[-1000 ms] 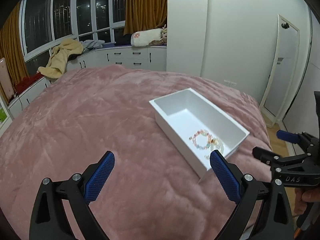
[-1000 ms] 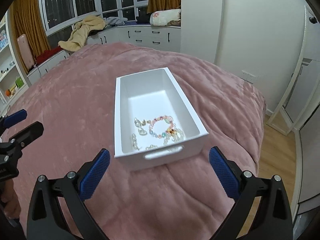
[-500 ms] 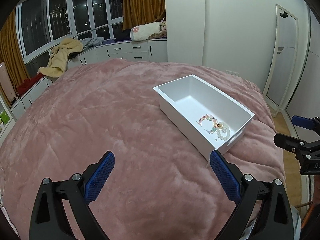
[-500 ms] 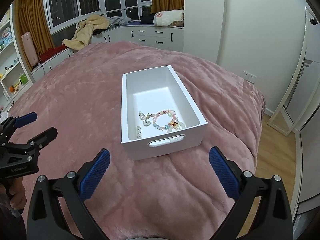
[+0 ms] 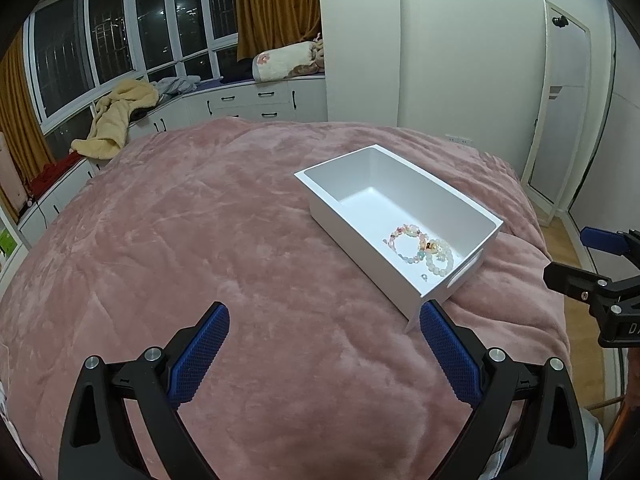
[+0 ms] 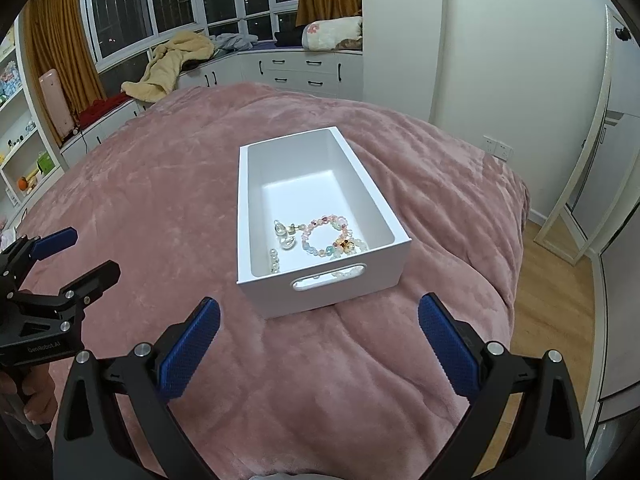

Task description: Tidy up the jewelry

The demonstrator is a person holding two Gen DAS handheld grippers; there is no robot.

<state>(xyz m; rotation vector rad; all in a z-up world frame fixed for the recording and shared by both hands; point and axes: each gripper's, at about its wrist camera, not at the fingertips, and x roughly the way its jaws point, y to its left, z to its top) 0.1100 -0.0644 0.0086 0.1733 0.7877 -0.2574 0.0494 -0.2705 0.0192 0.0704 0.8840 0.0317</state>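
Left wrist view: left gripper (image 5: 324,322) spread wide, empty, above pink blanket (image 5: 200,248) short of white box (image 5: 340,208); beaded bracelets (image 5: 420,246) inside box's near end. Right wrist view: right gripper (image 6: 319,316) wide apart, empty, before box handle slot (image 6: 328,276); the left gripper's body reads "GenRobot.AI".

I see a white rectangular box (image 6: 320,280), open-topped, resting upright on the pink bed cover with its cut-out handle end facing me. At that near end of its floor lies a pastel beaded bracelet (image 6: 326,236), laid flat, touching a pale bead strand (image 5: 439,258) beside it. Left of the bracelet sit small silver charms (image 6: 285,234).
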